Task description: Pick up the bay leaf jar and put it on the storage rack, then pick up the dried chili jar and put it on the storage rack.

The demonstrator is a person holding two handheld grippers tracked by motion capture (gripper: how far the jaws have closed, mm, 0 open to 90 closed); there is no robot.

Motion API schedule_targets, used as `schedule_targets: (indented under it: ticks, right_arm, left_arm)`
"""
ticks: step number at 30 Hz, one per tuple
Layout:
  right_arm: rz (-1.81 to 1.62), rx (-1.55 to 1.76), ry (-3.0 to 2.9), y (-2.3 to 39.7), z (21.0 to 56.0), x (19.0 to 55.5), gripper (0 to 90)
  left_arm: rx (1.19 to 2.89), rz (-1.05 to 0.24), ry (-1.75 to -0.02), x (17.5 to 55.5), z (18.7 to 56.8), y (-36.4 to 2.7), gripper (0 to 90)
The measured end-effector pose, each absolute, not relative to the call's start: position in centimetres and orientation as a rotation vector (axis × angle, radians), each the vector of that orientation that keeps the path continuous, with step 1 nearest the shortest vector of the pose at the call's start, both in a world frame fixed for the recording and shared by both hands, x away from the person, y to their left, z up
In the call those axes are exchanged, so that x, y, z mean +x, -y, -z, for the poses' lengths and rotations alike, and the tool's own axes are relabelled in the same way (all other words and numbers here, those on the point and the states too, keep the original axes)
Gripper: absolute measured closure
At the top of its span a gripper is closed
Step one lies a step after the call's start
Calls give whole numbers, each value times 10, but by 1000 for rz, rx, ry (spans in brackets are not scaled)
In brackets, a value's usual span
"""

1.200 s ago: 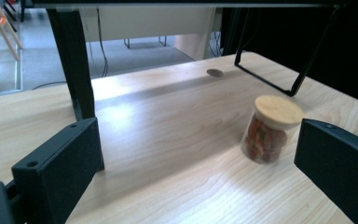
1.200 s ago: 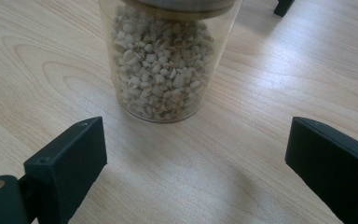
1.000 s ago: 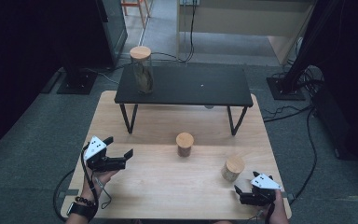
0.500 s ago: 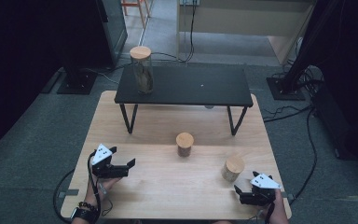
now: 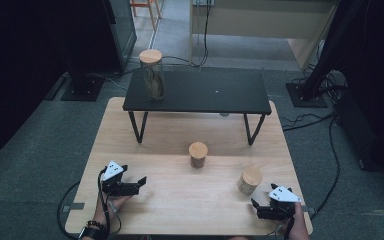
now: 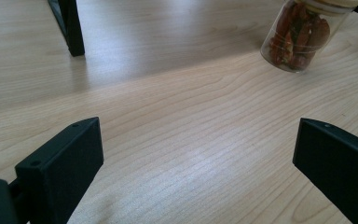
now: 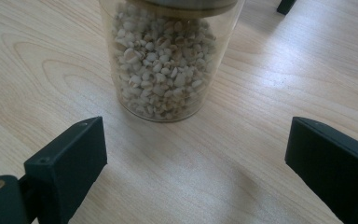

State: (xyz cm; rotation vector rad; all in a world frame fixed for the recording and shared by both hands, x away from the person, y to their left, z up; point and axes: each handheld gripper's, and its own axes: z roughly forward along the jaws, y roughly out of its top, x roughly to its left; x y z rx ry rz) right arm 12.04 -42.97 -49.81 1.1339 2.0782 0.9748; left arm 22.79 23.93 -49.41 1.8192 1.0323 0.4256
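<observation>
A short jar of pale grains (image 7: 168,60) with a wooden lid stands on the wooden table (image 5: 180,135), just ahead of the right hand-held gripper (image 5: 260,209), whose jaws gape wide and empty. Nearer the middle stands a jar of reddish-brown pieces (image 6: 300,39). The left hand-held gripper (image 5: 139,184) rests low near the front left, jaws also wide apart. A tall jar (image 5: 152,75) stands on the black shelf (image 5: 220,95) behind.
</observation>
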Motion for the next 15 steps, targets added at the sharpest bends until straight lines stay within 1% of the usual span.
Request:
schedule_targets:
  ticks: [8,15]
  right_arm:
    - [-980,1134,-2071,430,499,120,52]
    - [-1001,1138,-2063,433,499,119,52]
  left_arm:
    - [1799,-395,-1032,228,500,-245,17]
    - [1805,-399,-1006,227,501,-246,17]
